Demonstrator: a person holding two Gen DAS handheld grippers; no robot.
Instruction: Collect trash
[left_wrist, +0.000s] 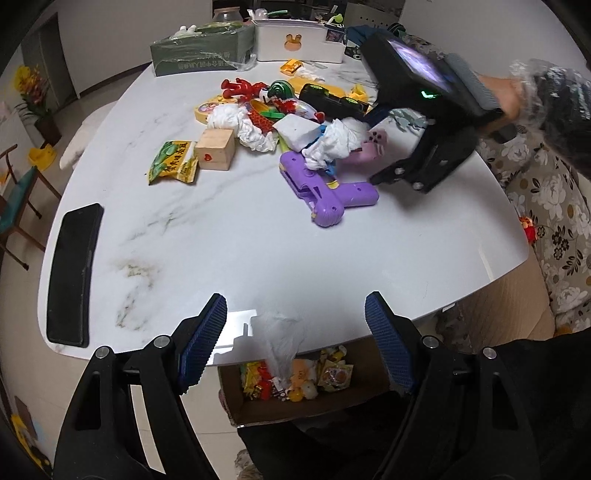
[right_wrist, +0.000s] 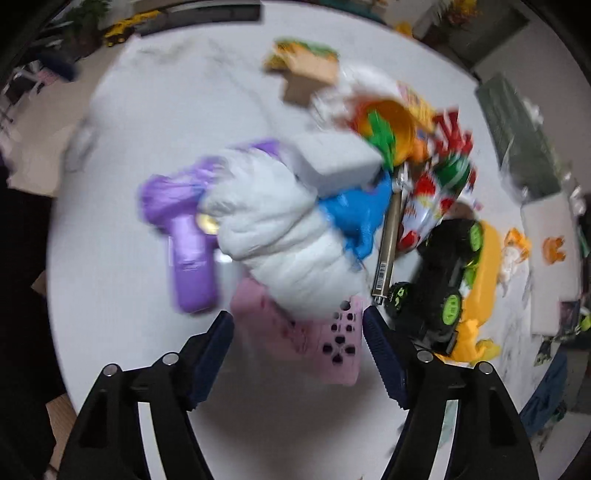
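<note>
The right gripper (right_wrist: 297, 332) hangs with jaws apart over the crumpled white tissue (right_wrist: 284, 240) at frame centre, gripping nothing. The left gripper (left_wrist: 295, 332) (also spread, empty) hovers above the half-filled cardboard box (left_wrist: 295, 398) at bottom; more tissue (left_wrist: 243, 125) and a snack wrapper (left_wrist: 173, 162) remain.

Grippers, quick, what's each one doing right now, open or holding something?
Left gripper: open, holding nothing; a tissue is falling between its fingers.
Right gripper: open, holding nothing, above the crumpled tissue.
</note>
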